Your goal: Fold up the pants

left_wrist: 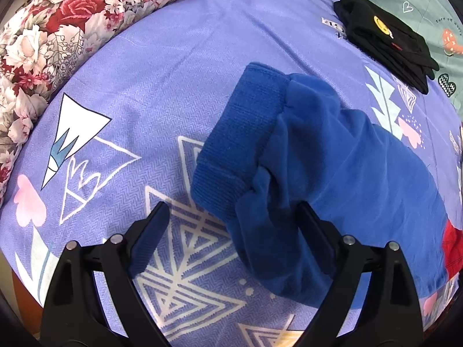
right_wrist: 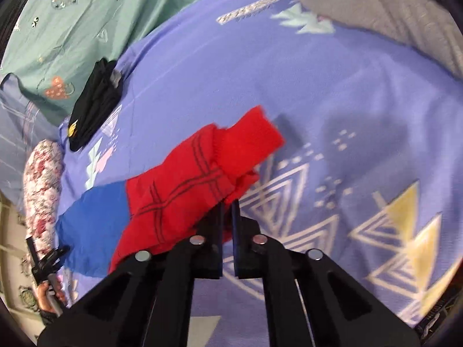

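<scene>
The pants lie across the purple patterned bedcover [left_wrist: 150, 81]. One leg is blue [left_wrist: 341, 167] with a ribbed cuff [left_wrist: 240, 133], the other red [right_wrist: 185, 188] with a red cuff [right_wrist: 254, 141]. My left gripper [left_wrist: 233, 206] is open wide above the blue leg's end; the fabric lies between its fingers without being pressed, and the right finger [left_wrist: 315, 231] rests against it. My right gripper [right_wrist: 228, 204] is shut on the edge of the red leg just below its cuff, and red cloth shows between its fingers.
A folded black garment [left_wrist: 385, 37] lies at the far side, also seen as the black garment [right_wrist: 92, 110]. A floral quilt [left_wrist: 58, 29] bounds the left edge. A grey garment [right_wrist: 390, 14] sits at the top right, a green sheet [right_wrist: 72, 29] beyond. A hand [right_wrist: 47, 295] holds the left gripper.
</scene>
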### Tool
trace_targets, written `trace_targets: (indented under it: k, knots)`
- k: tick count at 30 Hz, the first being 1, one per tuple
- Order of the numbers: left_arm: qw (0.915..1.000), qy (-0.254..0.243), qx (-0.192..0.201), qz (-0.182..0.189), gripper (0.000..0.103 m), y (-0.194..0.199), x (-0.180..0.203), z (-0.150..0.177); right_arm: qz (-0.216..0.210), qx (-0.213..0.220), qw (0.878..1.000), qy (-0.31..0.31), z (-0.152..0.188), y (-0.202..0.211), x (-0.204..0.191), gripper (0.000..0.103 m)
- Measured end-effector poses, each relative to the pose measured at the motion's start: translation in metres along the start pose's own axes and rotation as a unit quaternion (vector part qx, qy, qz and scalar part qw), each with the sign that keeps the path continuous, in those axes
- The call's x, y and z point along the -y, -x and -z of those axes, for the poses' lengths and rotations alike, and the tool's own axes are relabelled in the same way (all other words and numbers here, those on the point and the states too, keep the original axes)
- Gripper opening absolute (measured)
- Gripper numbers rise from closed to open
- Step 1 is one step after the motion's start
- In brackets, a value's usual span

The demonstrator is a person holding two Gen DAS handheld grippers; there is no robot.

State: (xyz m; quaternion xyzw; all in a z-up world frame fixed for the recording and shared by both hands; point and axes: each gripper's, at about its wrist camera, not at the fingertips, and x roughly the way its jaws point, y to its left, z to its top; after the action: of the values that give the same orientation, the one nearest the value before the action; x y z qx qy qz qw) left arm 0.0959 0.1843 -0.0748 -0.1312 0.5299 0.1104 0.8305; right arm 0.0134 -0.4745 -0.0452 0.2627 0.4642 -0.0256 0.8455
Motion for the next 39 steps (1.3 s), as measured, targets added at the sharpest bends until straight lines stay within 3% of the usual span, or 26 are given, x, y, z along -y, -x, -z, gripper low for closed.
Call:
trace_targets:
  k: [4,7,10,12,13,14,15,20,21,23,24,27,29,30,31,32,36,38,39]
  knots:
    - [0.9999,-0.008,0.001,-0.007,0.093,-0.002,0.003,-0.001,0.02,-0.026,0.999,0.003,0.009,-0.013,0.01,0.003]
    - [1.0,0.0,-0.006,0.003,0.092,0.0,-0.001,-0.003,0.023,-0.015,0.999,-0.021,0.009,-0.013,0.021,0.004]
    - [1.0,0.002,-0.003,0.008,0.092,0.006,-0.006,-0.003,0.128,0.029,0.99,-0.049,0.0,0.008,0.041,0.011]
    - [1.0,0.002,0.0,0.008,0.092,0.008,-0.008,-0.004,0.068,0.035,0.994,-0.076,-0.003,0.018,0.051,0.011]
    - [0.9999,0.004,0.0,0.01,0.092,0.008,-0.008,-0.004,0.023,0.03,0.996,-0.081,-0.004,0.019,0.051,0.02]
    - [0.9999,0.008,-0.001,0.015,0.092,0.009,-0.009,-0.005,0.012,0.027,0.996,-0.081,-0.005,0.018,0.049,0.029]
    - [0.9997,0.013,-0.002,0.02,0.092,0.009,-0.009,-0.006,-0.003,0.029,0.996,-0.082,-0.007,0.015,0.047,0.046]
    - [0.9979,0.03,-0.019,0.053,0.091,0.009,-0.015,-0.005,-0.044,0.022,0.996,-0.077,-0.012,0.0,0.028,0.048]
    - [0.9974,0.034,-0.022,0.06,0.091,0.009,-0.018,-0.006,-0.032,0.006,0.997,-0.065,-0.012,-0.009,0.021,0.048]
    - [0.9958,0.05,-0.025,0.073,0.091,0.013,-0.028,-0.007,-0.02,-0.008,0.998,-0.052,-0.014,-0.018,0.013,0.026]
    - [0.9952,0.057,-0.023,0.076,0.091,0.014,-0.032,-0.008,-0.023,-0.001,0.998,-0.058,-0.015,-0.019,0.014,0.02]
    - [0.9938,0.07,-0.019,0.084,0.091,0.02,-0.041,-0.011,0.001,0.022,0.998,-0.064,-0.017,-0.017,0.017,0.019]
    - [0.9925,0.072,-0.024,0.096,0.091,0.023,-0.042,-0.013,0.038,0.009,0.999,-0.027,-0.014,-0.021,0.005,0.023]
    - [0.9918,0.072,-0.028,0.101,0.091,0.023,-0.041,-0.013,0.057,0.009,0.998,-0.009,-0.012,-0.02,-0.002,0.035]
    - [0.9912,0.07,-0.034,0.107,0.091,0.023,-0.04,-0.013,0.067,0.01,0.998,0.004,-0.011,-0.016,-0.008,0.057]
    - [0.99,0.067,-0.043,0.116,0.091,0.023,-0.036,-0.014,0.061,0.022,0.998,0.005,-0.011,-0.01,-0.011,0.061]
    - [0.9816,0.062,-0.073,0.165,0.09,0.021,-0.023,-0.013,0.054,0.053,0.997,-0.004,-0.013,0.007,-0.011,0.062]
    - [0.9797,0.059,-0.08,0.174,0.084,0.022,-0.017,-0.011,0.049,0.055,0.997,-0.007,-0.014,0.011,-0.011,0.062]
    - [0.98,0.053,-0.076,0.176,0.07,0.025,-0.014,-0.011,0.047,0.054,0.997,-0.008,-0.013,0.011,-0.011,0.063]
